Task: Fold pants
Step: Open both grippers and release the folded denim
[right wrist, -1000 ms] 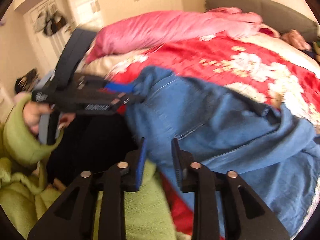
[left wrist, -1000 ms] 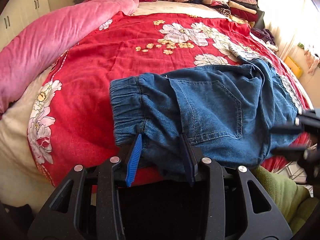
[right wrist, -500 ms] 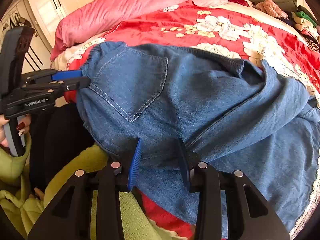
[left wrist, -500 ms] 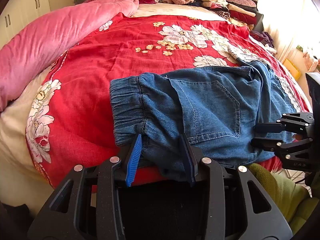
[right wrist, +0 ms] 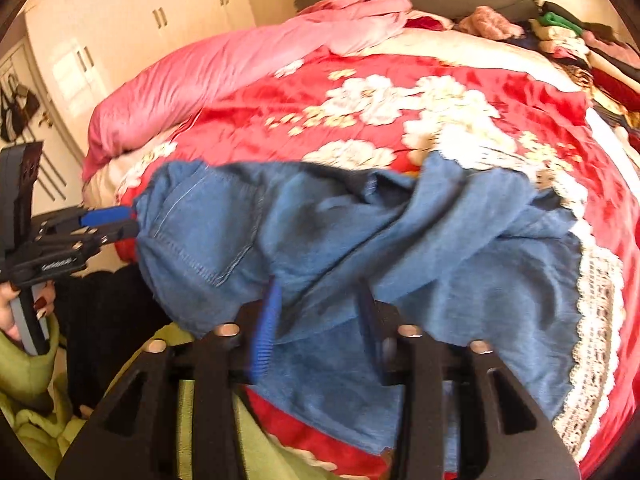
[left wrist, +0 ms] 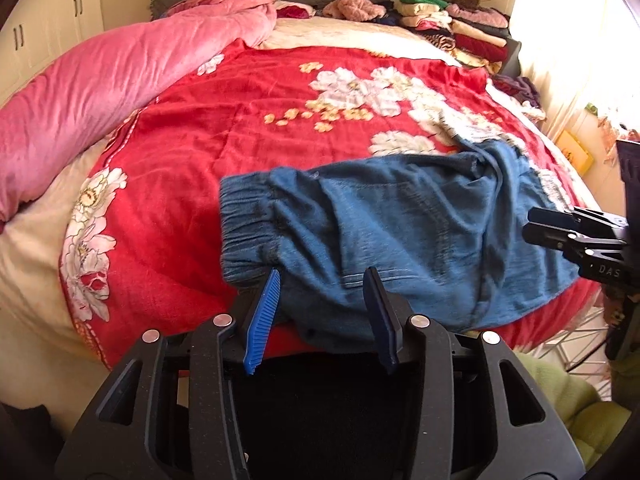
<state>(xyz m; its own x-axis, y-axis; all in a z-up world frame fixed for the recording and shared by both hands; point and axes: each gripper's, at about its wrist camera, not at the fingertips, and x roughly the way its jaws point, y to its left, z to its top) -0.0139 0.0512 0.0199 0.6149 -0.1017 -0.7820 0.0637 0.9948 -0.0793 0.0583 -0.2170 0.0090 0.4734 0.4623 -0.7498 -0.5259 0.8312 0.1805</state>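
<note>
Blue denim pants (left wrist: 400,240) with an elastic waistband and lace-trimmed hems lie crumpled on the red flowered blanket (left wrist: 240,128) near the bed's front edge. My left gripper (left wrist: 322,304) stands open at the pants' near edge by the waistband, with denim between its fingers. It also shows in the right wrist view (right wrist: 108,222), at the waistband corner. My right gripper (right wrist: 316,320) is open, its fingers pushed under a bunched fold of denim (right wrist: 360,232). In the left wrist view the right gripper (left wrist: 536,228) sits at the pants' right side.
A pink quilt (left wrist: 100,92) lies along the bed's left side. Stacks of folded clothes (left wrist: 452,28) sit at the head of the bed on the right. White wardrobes (right wrist: 120,40) stand to the left. Green sleeves (right wrist: 32,380) are below the grippers.
The pants have bunched up and lifted; the back pocket that lay flat is now creased. My right gripper has moved in under the denim. My left gripper stays at the waistband edge.
</note>
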